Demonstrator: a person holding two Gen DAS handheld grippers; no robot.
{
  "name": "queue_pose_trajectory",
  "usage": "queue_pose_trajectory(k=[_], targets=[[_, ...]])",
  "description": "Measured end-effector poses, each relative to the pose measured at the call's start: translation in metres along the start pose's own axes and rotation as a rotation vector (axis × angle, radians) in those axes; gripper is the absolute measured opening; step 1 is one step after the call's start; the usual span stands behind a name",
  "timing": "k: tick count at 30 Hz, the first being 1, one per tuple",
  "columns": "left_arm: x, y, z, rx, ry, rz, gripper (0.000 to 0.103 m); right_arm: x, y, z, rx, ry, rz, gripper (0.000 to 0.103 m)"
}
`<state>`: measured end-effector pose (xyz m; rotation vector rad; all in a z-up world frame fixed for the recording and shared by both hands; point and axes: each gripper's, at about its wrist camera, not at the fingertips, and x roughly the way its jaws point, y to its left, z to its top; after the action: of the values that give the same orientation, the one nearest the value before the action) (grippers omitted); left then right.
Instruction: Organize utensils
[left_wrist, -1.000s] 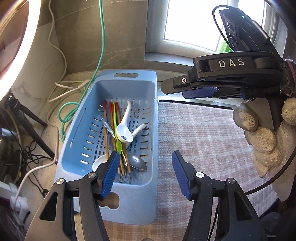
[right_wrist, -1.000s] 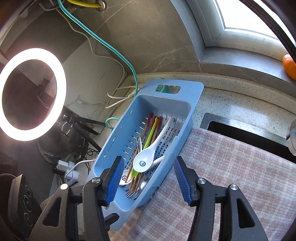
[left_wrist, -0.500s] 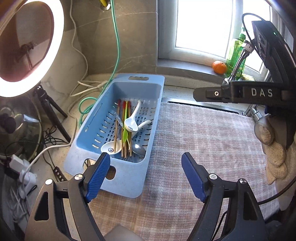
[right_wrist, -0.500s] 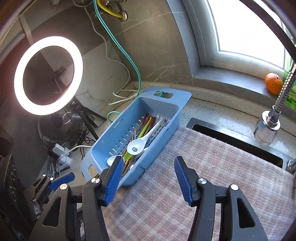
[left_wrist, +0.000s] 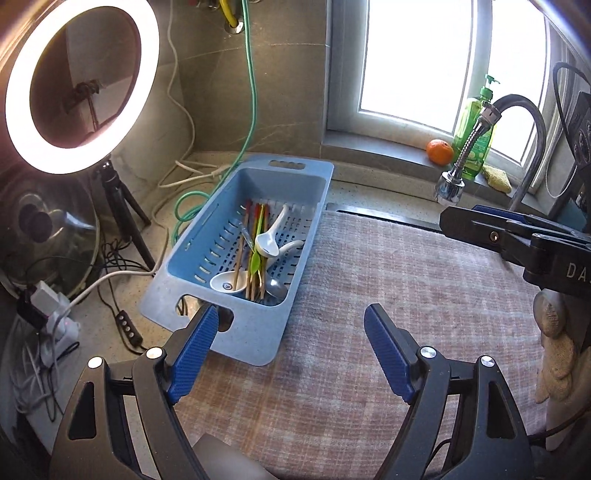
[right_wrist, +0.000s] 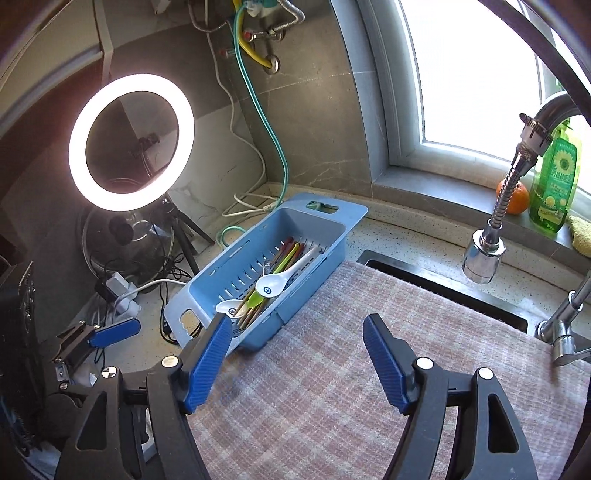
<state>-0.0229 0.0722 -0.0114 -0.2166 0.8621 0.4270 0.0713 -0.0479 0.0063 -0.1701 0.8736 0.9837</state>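
Both grippers agape | basket (left_wrist: 258, 343) holds utensils (left_wrist: 258, 254) | faucet (right_wrist: 484, 254) near

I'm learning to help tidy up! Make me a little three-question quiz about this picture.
1. True or false: the left gripper is holding a spoon.
2. What colour is the basket with the utensils in it?
A. red
B. blue
C. yellow
3. Fill in: the round fruit on the windowsill, beside the green soap bottle, is an ______.

Key: 1. false, both it and the right gripper are open and hold nothing. 2. B. 3. orange.
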Motion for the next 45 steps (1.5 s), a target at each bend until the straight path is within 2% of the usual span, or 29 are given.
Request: queue_pose_trajectory(k=[3,5,7,45], targets=[[-0.004,0.000,0.000,-0.003,-0.006,-0.002,0.082,-0.002,0.004,0.002,-0.018,-0.005,-0.008,0.071],[-0.006,0.000,0.001,-0.003,-0.012,0.000,0.082,-0.004,0.005,0.001,-0.011,-0.009,-0.006,0.079],[-0.008,0.000,0.001,0.000,-0.015,0.005,0.082,-0.006,0.005,0.000,-0.003,-0.015,-0.003,0.081],[-0.015,0.004,0.003,-0.006,-0.036,-0.006,0.082,-0.005,-0.002,-0.006,0.021,-0.002,-0.024,0.084]])
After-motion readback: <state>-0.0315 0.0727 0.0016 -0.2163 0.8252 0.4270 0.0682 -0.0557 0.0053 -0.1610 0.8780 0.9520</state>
